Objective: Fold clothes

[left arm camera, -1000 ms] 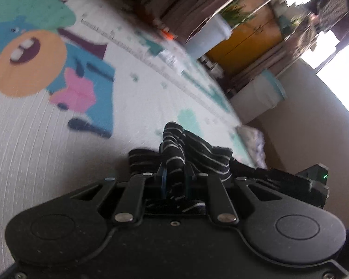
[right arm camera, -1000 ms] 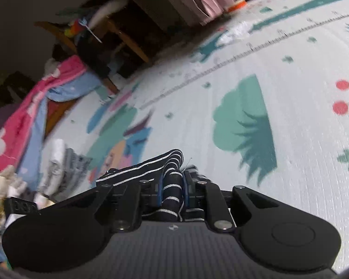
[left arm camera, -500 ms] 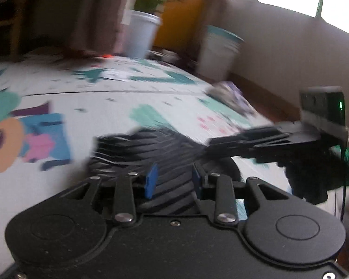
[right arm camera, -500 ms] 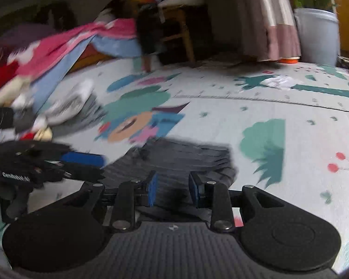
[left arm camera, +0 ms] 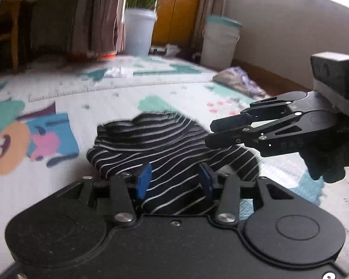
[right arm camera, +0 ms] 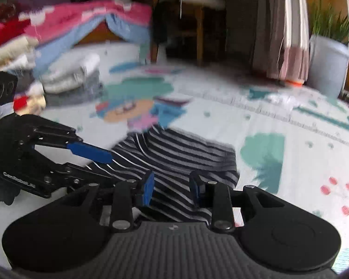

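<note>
A black garment with thin white stripes [left arm camera: 165, 144] lies bunched on the patterned play mat [left arm camera: 100, 107]; it also shows in the right wrist view [right arm camera: 174, 155]. My left gripper [left arm camera: 174, 181] is open and empty, just above the garment's near edge. My right gripper [right arm camera: 172, 186] is open and empty too, over the garment's near edge. In the left wrist view the right gripper [left arm camera: 211, 131] reaches in from the right, above the cloth. In the right wrist view the left gripper [right arm camera: 104, 160] reaches in from the left.
Folded clothes [right arm camera: 69, 74] and a pink and blue pile [right arm camera: 86, 21] lie at the mat's far left. A crumpled cloth [left arm camera: 239, 81] lies at the mat's far right. A white plant pot [left arm camera: 139, 32], a white bin [left arm camera: 218, 41], curtains and a wooden chair stand behind.
Both grippers have let go of the striped garment and opened. The garment has dropped onto the mat, and both grippers have tilted level and pulled back a little.
</note>
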A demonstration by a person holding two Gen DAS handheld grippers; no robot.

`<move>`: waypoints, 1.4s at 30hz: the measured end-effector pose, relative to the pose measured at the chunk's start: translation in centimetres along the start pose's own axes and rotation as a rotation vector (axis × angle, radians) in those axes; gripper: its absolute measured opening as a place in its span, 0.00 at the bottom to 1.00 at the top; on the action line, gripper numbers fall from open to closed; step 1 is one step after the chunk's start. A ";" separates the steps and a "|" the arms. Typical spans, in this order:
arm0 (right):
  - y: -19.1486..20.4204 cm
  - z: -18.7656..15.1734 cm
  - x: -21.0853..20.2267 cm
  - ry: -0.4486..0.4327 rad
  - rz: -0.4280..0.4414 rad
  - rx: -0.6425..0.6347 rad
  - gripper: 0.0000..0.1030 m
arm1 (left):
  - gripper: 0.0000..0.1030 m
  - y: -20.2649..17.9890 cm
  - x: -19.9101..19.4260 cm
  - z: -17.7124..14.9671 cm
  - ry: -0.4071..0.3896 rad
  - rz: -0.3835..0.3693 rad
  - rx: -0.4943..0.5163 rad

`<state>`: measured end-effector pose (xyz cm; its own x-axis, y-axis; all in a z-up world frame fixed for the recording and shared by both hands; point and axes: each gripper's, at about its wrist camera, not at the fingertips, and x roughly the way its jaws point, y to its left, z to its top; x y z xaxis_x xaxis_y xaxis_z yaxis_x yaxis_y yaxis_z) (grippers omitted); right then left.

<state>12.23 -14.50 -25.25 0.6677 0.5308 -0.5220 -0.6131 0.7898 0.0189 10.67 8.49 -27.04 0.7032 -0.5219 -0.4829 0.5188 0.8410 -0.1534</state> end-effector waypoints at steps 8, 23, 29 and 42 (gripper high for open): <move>-0.2 -4.6 1.9 0.058 -0.010 0.147 0.33 | 0.53 0.6 2.5 -2.9 0.062 0.005 -0.046; -5.0 2.9 7.3 0.100 -0.017 0.110 0.33 | 0.50 2.5 6.5 5.2 0.047 -0.027 0.240; -5.8 1.5 11.7 0.197 0.024 0.118 0.33 | 0.54 4.3 11.1 3.1 0.168 0.011 0.240; -7.7 -1.6 2.5 0.095 -0.019 0.653 0.67 | 0.64 7.2 -0.1 0.9 0.017 0.045 -0.528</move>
<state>17.97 -19.72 -28.08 0.6172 0.5092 -0.5999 -0.1991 0.8386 0.5070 14.78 14.48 -27.33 0.7085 -0.4852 -0.5124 0.1696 0.8219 -0.5437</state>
